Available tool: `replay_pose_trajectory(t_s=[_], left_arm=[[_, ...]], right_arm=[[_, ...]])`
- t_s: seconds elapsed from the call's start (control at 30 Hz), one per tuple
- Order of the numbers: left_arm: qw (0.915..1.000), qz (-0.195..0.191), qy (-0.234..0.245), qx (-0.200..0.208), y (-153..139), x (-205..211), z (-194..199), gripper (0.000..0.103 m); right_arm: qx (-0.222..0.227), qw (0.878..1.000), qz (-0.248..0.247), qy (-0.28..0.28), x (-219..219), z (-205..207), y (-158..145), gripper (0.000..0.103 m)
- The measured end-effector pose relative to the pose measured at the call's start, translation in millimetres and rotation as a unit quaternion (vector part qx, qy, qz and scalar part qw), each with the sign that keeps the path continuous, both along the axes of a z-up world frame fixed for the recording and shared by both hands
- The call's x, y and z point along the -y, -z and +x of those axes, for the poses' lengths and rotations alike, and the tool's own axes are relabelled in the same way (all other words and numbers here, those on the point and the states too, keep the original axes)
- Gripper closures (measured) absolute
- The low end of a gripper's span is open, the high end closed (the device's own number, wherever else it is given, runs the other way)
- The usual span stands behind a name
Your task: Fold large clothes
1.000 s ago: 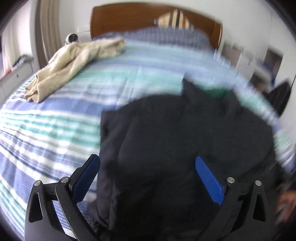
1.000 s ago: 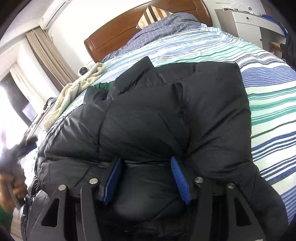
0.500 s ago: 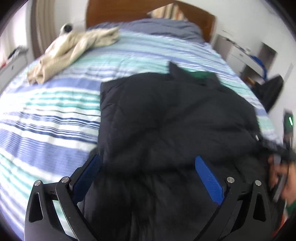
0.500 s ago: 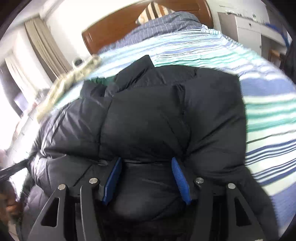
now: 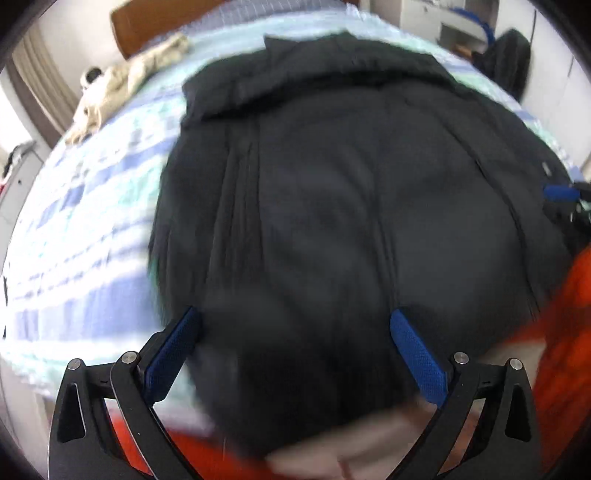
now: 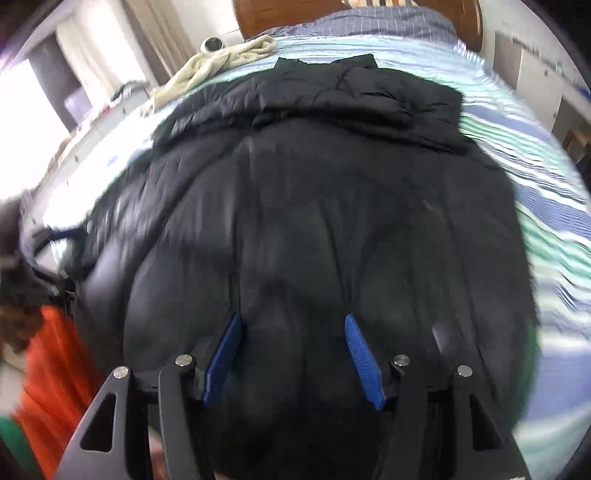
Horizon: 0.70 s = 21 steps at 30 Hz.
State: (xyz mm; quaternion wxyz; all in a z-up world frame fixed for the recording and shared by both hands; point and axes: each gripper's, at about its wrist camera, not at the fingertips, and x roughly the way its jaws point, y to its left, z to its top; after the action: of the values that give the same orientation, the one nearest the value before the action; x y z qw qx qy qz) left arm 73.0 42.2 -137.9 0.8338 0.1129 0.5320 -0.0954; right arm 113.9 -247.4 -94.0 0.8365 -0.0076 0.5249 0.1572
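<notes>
A big black puffy jacket [image 5: 332, 192] lies spread over the striped bed [image 5: 85, 229] and fills the middle of both pictures. In the left wrist picture, the left gripper [image 5: 295, 332] sits at the bottom of the frame with its two blue pads [image 5: 173, 354] far apart. The near edge of the jacket lies between them, but the pads do not squeeze it; the left pad is at the jacket's left edge, with the bed cover just beside it. The picture is blurry, so I cannot tell if the pads touch the cloth. In the right wrist picture, the right gripper [image 6: 293, 354] is at the bottom middle of the frame. Its blue pads [image 6: 360, 356] are closer together and a fat bulge of the jacket [image 6: 332, 221] sits pinched between them, so it is clamped on the jacket. The jacket's far end, with a folded part on top, reaches toward the upper middle of the frame. A cream blanket [image 6: 218, 70] lies bunched on the bed at the upper left, well apart from the jacket. The brown headboard [image 6: 354, 11] is at the top. Something orange [image 6: 51, 369] shows at the lower left of the right wrist picture, and it also shows at the lower right of the left wrist picture.
</notes>
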Motion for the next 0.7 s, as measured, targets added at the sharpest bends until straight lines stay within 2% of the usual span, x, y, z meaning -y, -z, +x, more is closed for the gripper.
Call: replay_pose_trajectory(t_s=[0.1,0.17,0.23,0.3,0.37,0.47,0.6,0.67,0.7], left_arm=[[0.9997,0.017,-0.003,-0.016,-15,-16,-26,0.001],[0.9993,0.02,-0.032,0.002,-34,-37,-35,0.001],[0.9967,-0.014,-0.074,0.028,-53,-64,-36,0.001],[0.9889,-0.076,-0.116,0.054,-63,-91,-31,0.001],[0.9791,-0.139,-0.141,0.046,-50,-106,-18,0.001],[0.971,-0.19,-0.145,0.003,-11,-104,-1,0.001],[0.9671,-0.217,-0.128,-0.034,21,-77,2,0.001],[0.9729,-0.202,-0.107,-0.035,23,-65,3,0.001],[0.9765,-0.189,-0.097,-0.035,20,-57,-1,0.005]], right_arm=[[-0.02,0.999,0.01,0.034,20,-23,-14,0.043],[-0.017,0.998,0.025,0.057,38,-37,-26,0.043],[0.0,0.996,0.027,0.084,55,-45,-35,0.043],[0.024,0.992,0.029,0.122,78,-47,-42,0.042],[0.023,0.987,0.038,0.155,101,-46,-40,0.035],[-0.014,0.978,0.075,0.192,130,-37,-18,0.035],[-0.07,0.968,0.146,0.193,138,-40,15,0.035],[-0.073,0.967,0.166,0.179,128,-41,22,0.035],[-0.07,0.968,0.175,0.167,122,-39,26,0.034]])
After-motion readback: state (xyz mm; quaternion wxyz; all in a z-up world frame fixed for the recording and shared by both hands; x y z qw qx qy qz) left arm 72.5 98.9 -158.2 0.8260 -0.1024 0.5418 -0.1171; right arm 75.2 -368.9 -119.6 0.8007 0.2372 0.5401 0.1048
